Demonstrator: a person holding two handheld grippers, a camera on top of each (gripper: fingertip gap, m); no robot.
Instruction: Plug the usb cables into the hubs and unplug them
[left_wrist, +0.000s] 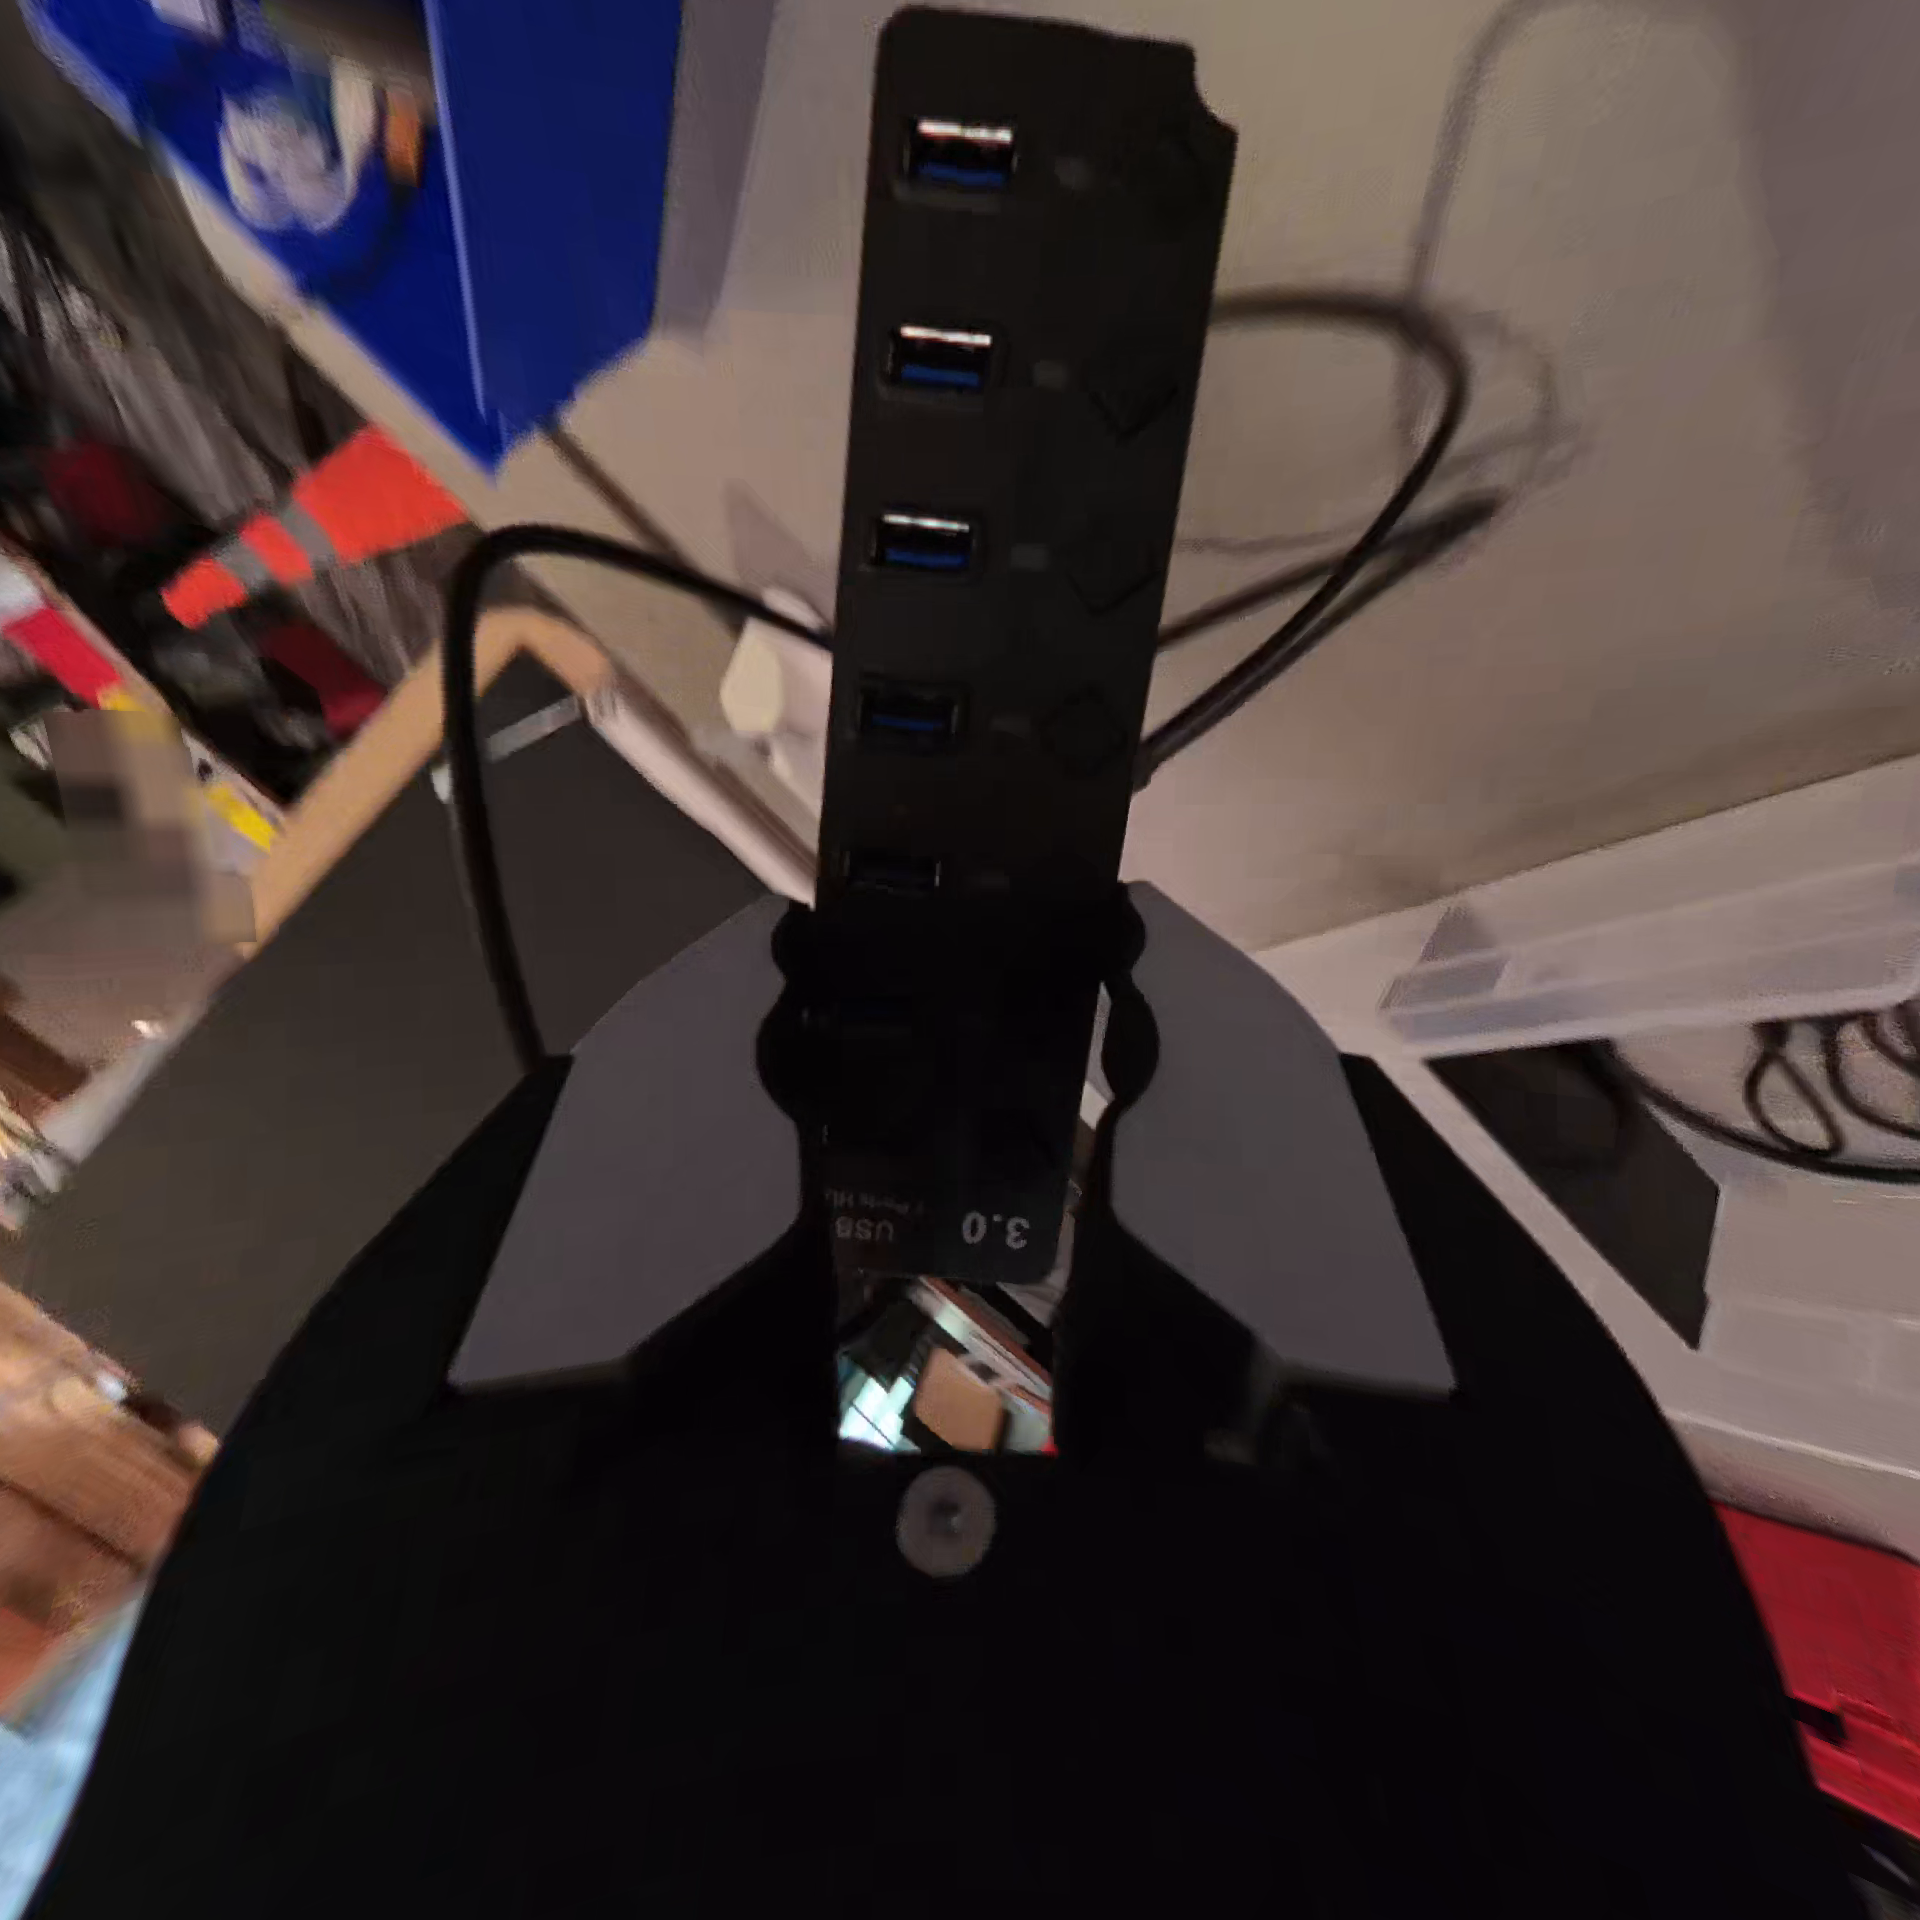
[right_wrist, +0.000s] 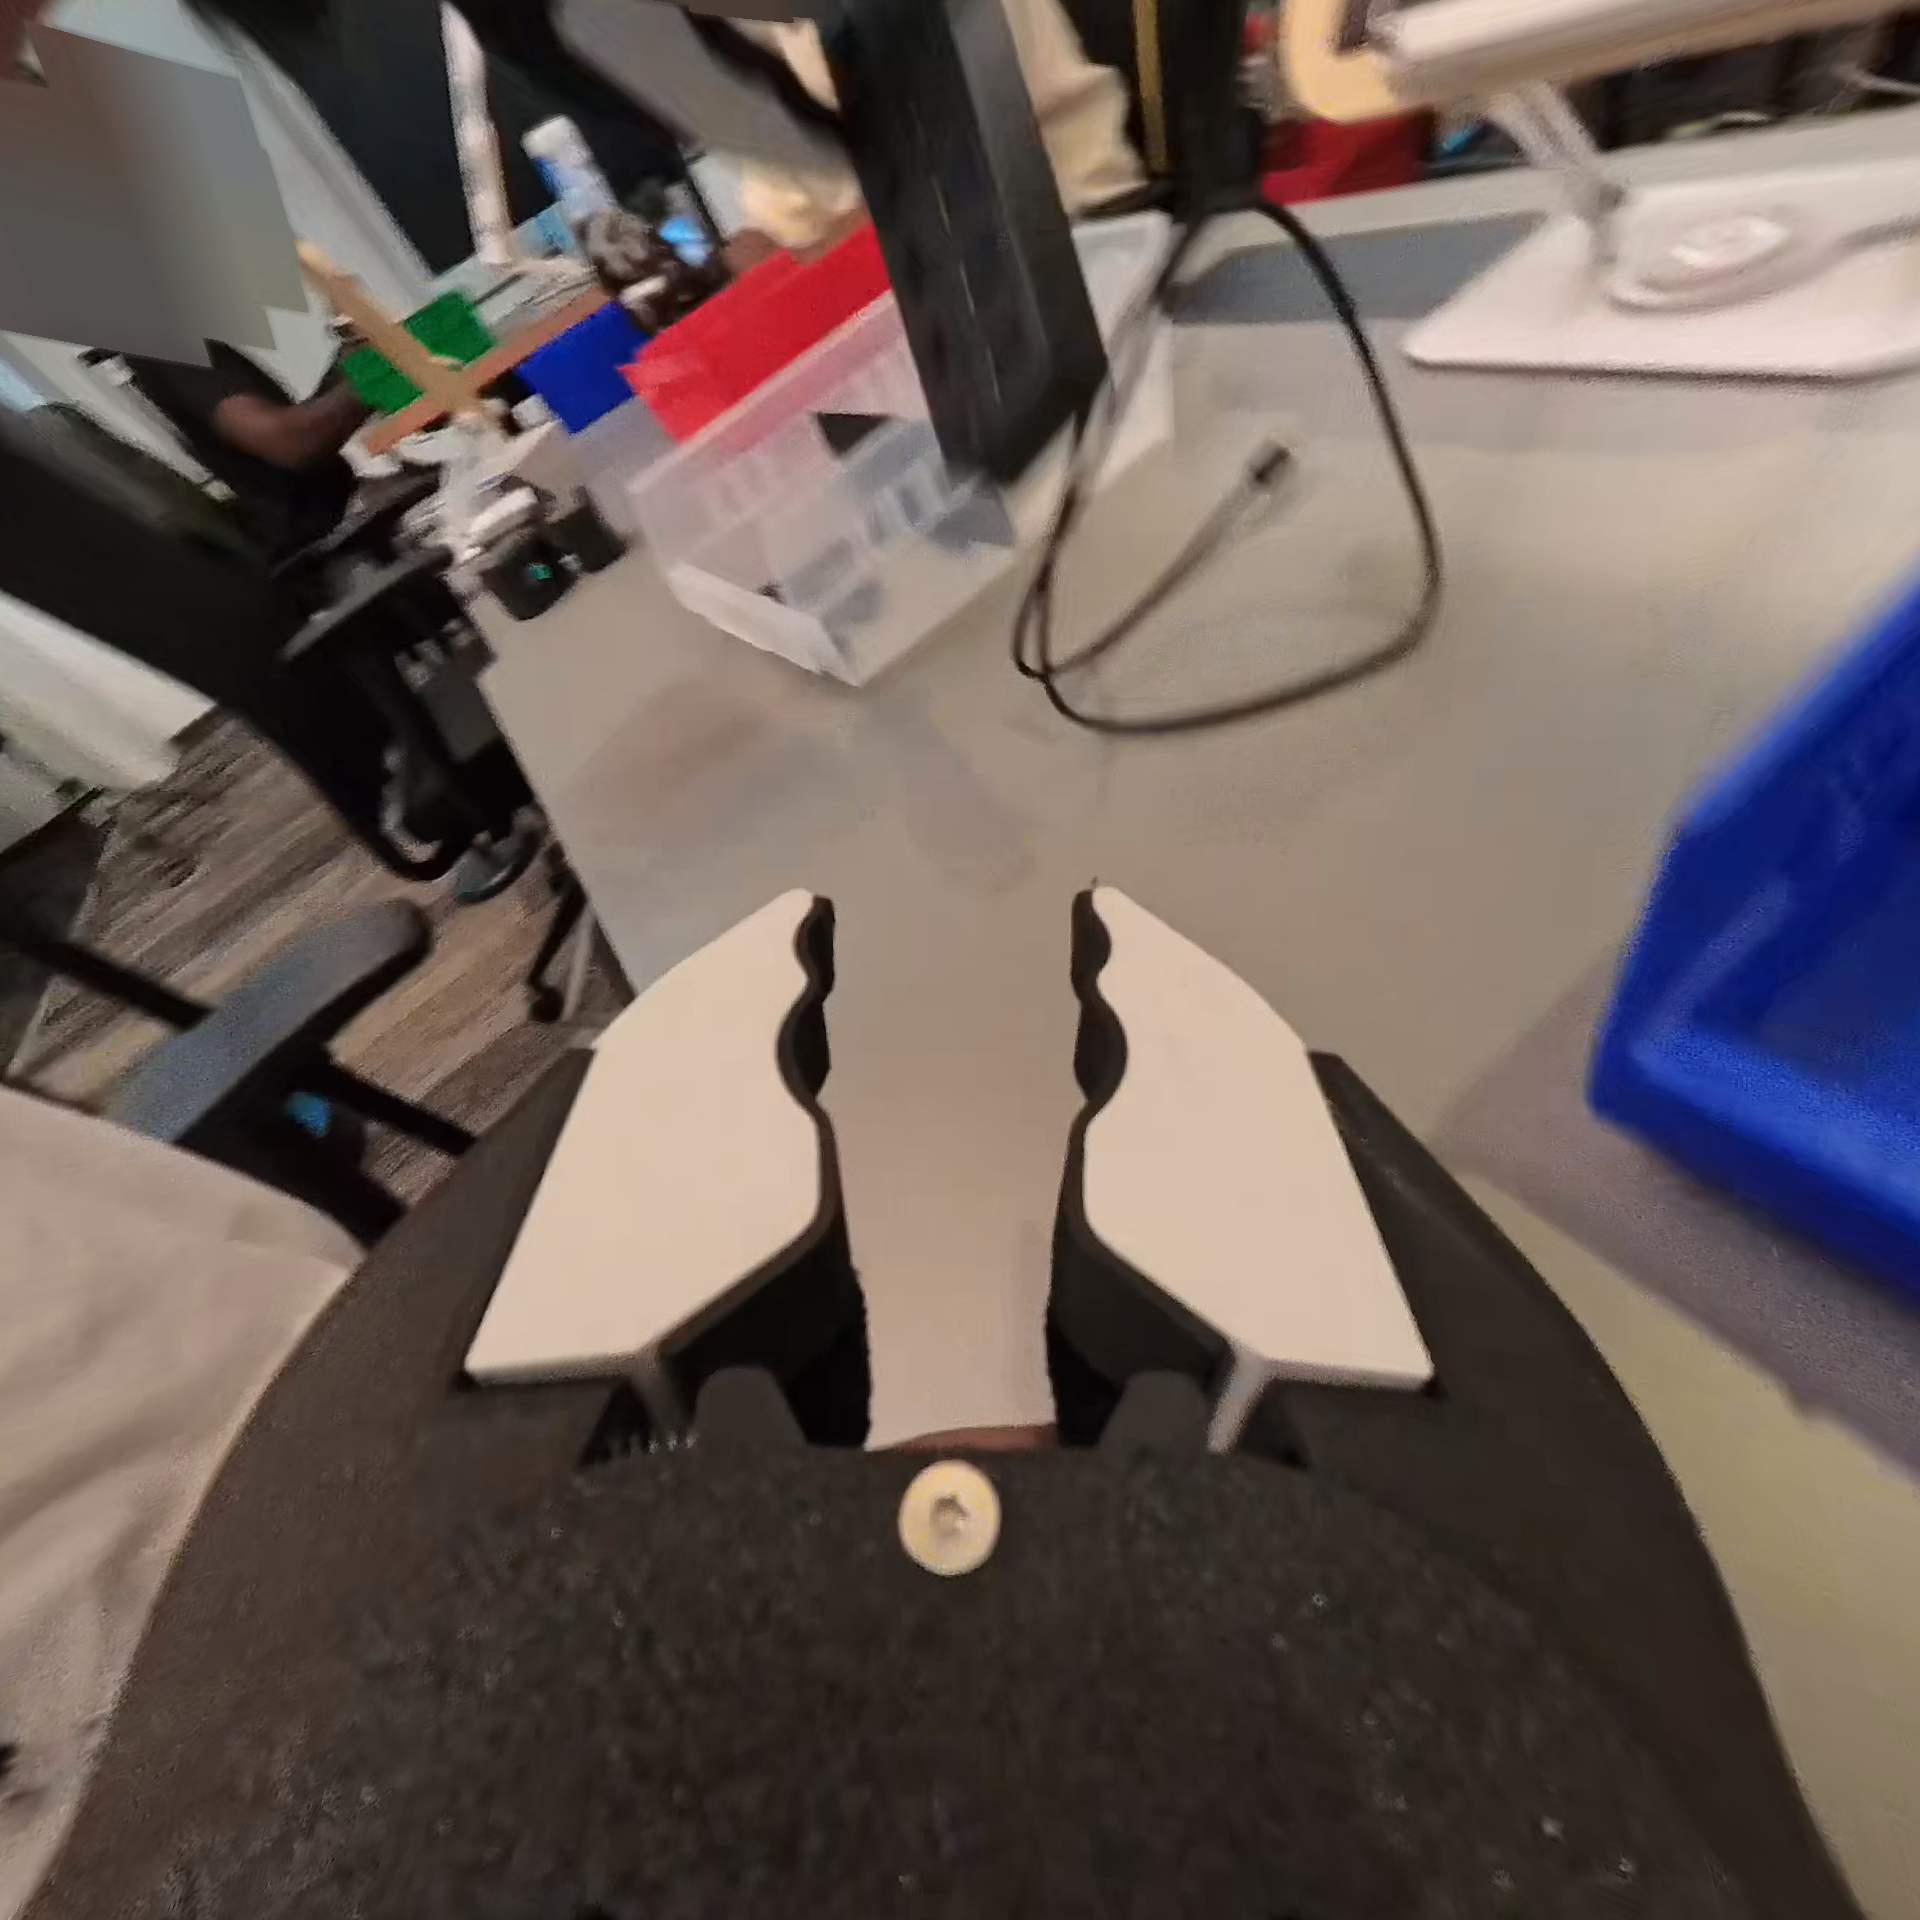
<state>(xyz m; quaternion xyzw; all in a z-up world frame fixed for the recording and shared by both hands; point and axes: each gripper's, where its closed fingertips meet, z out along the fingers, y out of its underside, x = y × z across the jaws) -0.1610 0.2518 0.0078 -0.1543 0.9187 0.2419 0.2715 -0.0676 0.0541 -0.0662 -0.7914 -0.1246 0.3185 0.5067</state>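
A: Where is the hub?
B: The left gripper (left_wrist: 951, 997) pinches the black hub (left_wrist: 1023, 499) by its near end, lifted above the table (left_wrist: 1558, 644). The visible ports are empty.
A: And the cable?
B: A black cable (right_wrist: 1351, 582) lies looped on the table, its plug (right_wrist: 1262, 462) free, beside a clear box (right_wrist: 790, 520).
A: The right gripper (right_wrist: 951, 997)?
B: Spread, holding nothing, near a blue bin (right_wrist: 1787, 997).
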